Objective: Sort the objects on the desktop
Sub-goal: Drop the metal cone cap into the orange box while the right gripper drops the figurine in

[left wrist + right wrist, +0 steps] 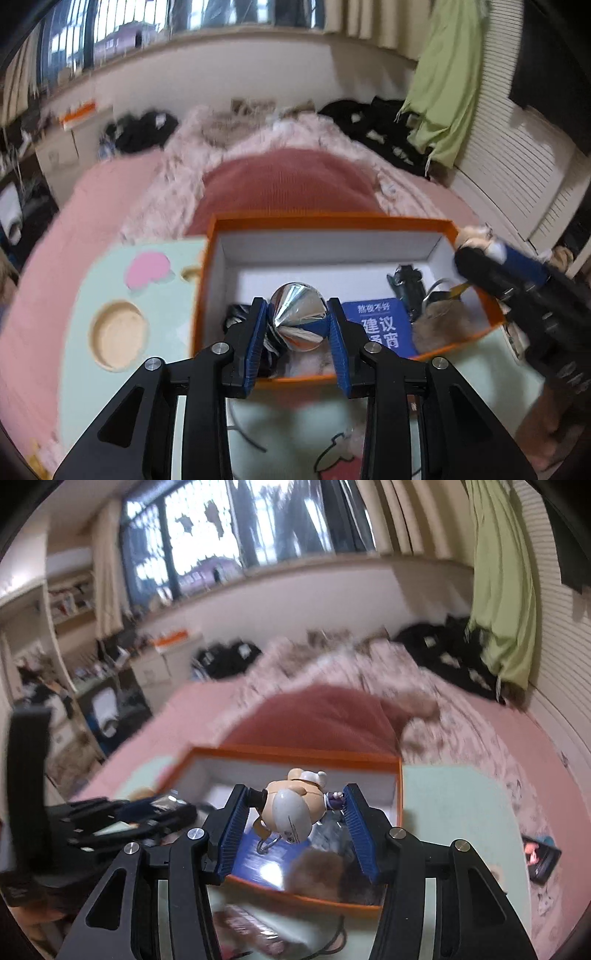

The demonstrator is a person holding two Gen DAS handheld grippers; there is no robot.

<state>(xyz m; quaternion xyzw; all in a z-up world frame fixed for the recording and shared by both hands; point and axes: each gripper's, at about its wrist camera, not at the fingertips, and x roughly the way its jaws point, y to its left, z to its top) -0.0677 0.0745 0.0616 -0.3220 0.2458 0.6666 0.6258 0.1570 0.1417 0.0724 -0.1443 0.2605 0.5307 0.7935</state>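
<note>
An orange box [332, 221] with a white inside stands on a pale green lap table [85, 302]. My left gripper [297, 317] is shut on a shiny silver cone-shaped object [297, 314] and holds it above the box's near side. My right gripper [295, 805] is shut on a small tan and white figure keychain [291, 808] over the same box [295, 755]; it also enters the left wrist view [491, 258] at the box's right edge. In the box lie a blue card [380, 325], a brown fluffy item [443, 325] and a dark clip [408, 288].
The table sits on a pink bed [122, 192] with a rumpled blanket and a red pillow [280, 181]. A black cable [247, 439] lies on the table near me. A phone [541, 856] lies on the table's right. A green cloth [447, 81] hangs at the right wall.
</note>
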